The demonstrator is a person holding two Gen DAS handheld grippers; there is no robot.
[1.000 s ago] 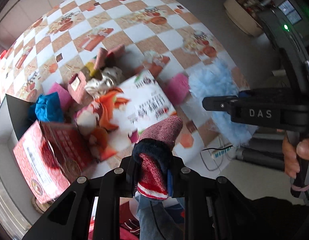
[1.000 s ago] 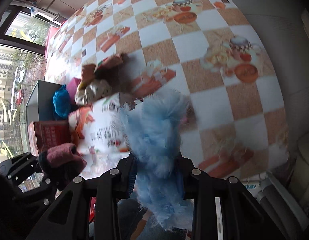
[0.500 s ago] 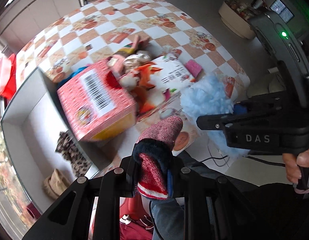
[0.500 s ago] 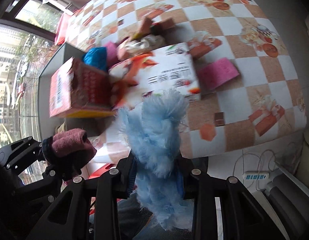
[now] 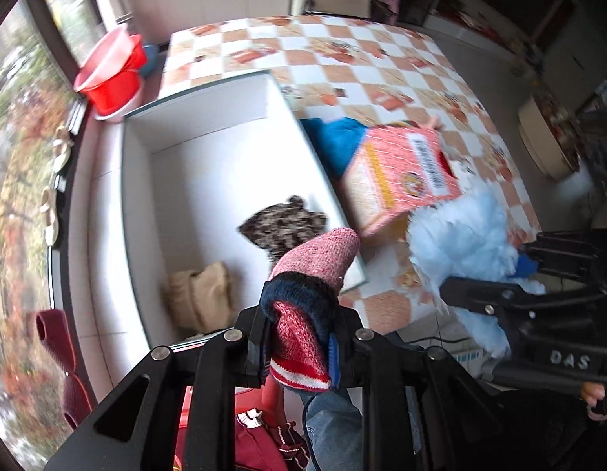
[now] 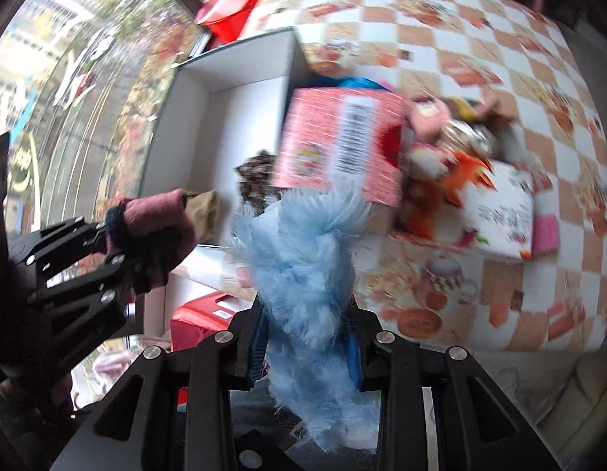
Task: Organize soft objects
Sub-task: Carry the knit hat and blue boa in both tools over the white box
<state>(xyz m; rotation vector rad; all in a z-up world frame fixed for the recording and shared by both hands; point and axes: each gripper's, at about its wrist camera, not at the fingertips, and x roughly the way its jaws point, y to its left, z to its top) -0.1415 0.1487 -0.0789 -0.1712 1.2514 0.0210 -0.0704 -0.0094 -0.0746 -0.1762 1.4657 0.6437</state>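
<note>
My left gripper (image 5: 301, 337) is shut on a pink, navy and red knit glove (image 5: 315, 274), held in the air near the front corner of an open white box (image 5: 209, 180). The box holds a leopard-print cloth (image 5: 283, 227) and a tan cloth (image 5: 197, 294). My right gripper (image 6: 307, 345) is shut on a fluffy light-blue item (image 6: 303, 251), held above the table's front edge. It shows at the right in the left wrist view (image 5: 460, 243). The left gripper and glove (image 6: 154, 231) show at the left in the right wrist view.
A checkered table (image 5: 381, 59) carries a pink carton (image 5: 401, 172), a blue cloth (image 5: 338, 141), a white printed bag (image 6: 499, 212), plush toys (image 6: 440, 149) and a pink sponge (image 6: 546, 231). A red basin (image 5: 111, 74) stands beyond the box.
Both grippers have swung left with their loads. The white box now fills the middle of the left wrist view, and the pile on the table has slid to the right.
</note>
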